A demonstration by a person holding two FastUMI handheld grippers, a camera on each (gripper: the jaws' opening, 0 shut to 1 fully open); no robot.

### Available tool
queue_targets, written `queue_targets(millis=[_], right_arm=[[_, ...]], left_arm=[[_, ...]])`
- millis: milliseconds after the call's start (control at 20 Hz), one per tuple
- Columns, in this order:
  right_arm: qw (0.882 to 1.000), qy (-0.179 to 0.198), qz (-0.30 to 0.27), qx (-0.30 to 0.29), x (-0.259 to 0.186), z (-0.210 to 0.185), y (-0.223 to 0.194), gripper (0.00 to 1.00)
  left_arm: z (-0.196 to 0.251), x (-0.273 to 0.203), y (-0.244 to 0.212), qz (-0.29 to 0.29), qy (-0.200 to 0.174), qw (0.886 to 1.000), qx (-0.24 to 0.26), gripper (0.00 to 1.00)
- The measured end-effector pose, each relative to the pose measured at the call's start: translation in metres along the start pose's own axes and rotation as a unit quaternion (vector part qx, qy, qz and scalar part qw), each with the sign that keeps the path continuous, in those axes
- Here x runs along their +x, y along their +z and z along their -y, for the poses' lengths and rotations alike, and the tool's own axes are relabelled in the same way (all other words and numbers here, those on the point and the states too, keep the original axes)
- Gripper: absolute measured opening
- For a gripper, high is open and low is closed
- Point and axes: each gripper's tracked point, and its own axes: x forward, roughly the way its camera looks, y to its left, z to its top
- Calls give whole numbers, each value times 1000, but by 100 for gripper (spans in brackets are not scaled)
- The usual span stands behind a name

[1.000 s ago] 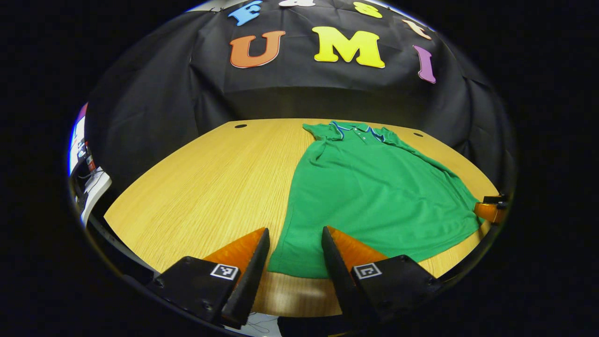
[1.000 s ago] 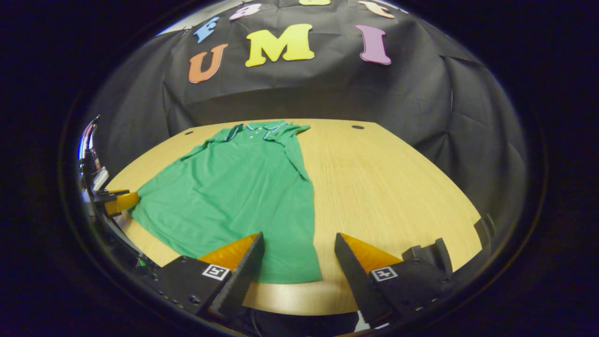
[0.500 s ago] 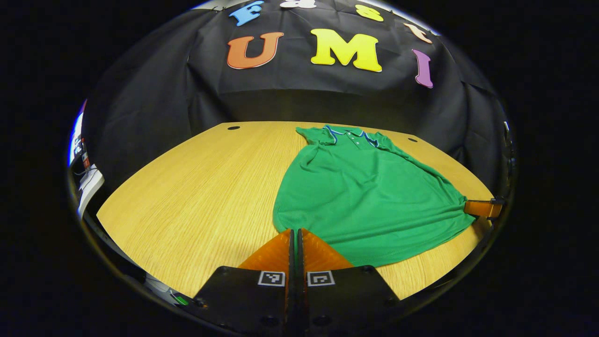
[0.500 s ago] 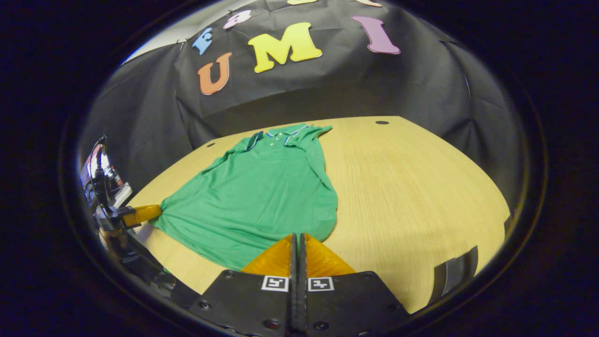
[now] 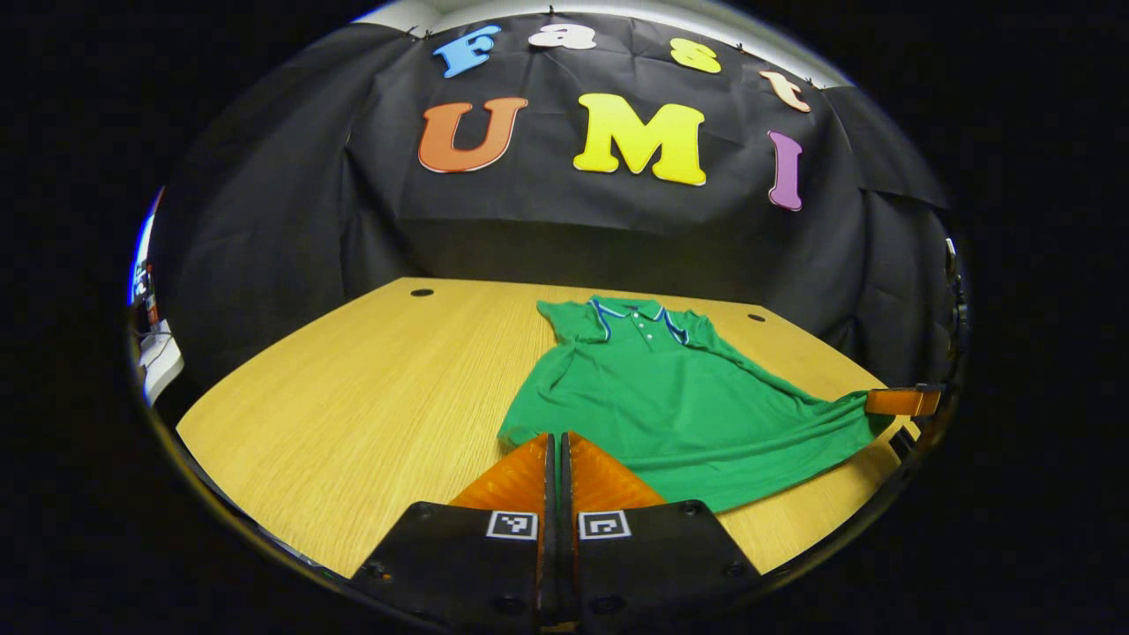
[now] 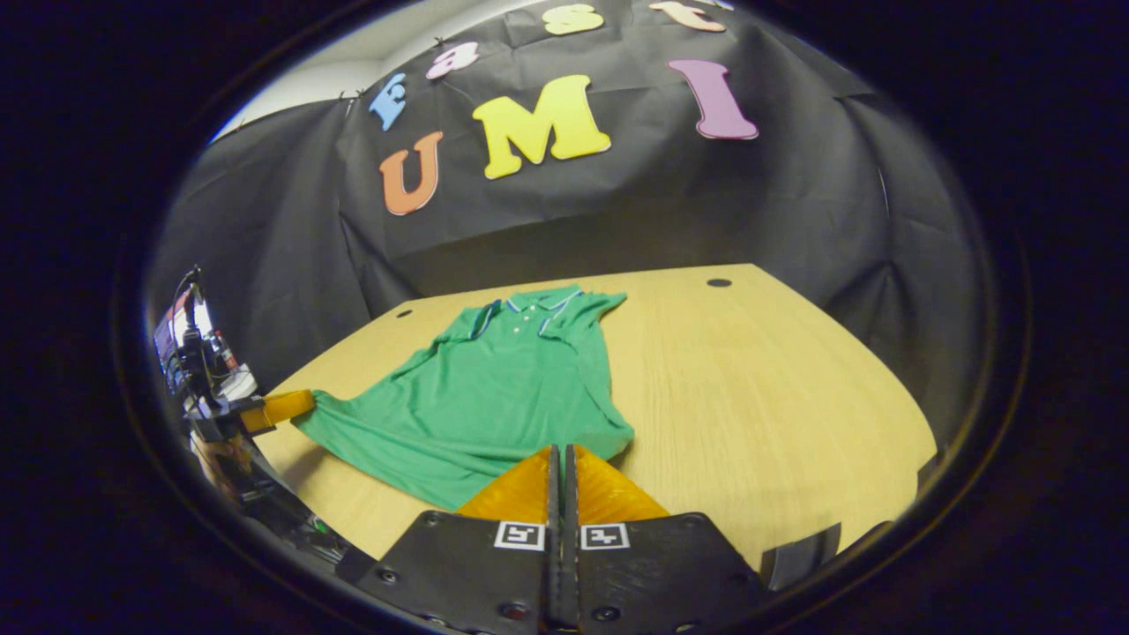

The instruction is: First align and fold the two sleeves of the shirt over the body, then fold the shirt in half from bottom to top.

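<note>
Green polo shirt (image 5: 679,406), hem corners now pinched and lifted off wooden table (image 5: 370,388).
Jaws of left gripper (image 5: 557,438) and right gripper (image 6: 559,451), spread a second ago, pressed together on hem; bottom-to-top fold begun.

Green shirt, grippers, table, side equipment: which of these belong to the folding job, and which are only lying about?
For the job:
green shirt
left gripper, shut on its hem corner
right gripper, shut on the other corner

Only about:
table
equipment at the table's side

My left gripper (image 5: 554,438) has wedge-shaped fingers on black blocks, each block bearing a small square black-and-white marker and screws below it. My right gripper (image 6: 558,451) looks the same.
</note>
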Motion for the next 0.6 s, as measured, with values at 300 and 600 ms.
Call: queue_targets(millis=[300, 600], right_arm=[[997, -5, 68, -32, 30, -5, 89, 0], [994, -26, 88, -58, 88, -1, 159, 0]], left_arm=[[10, 38, 95, 91, -12, 996, 16, 3], [7, 107, 141, 124, -6, 992, 18, 3]])
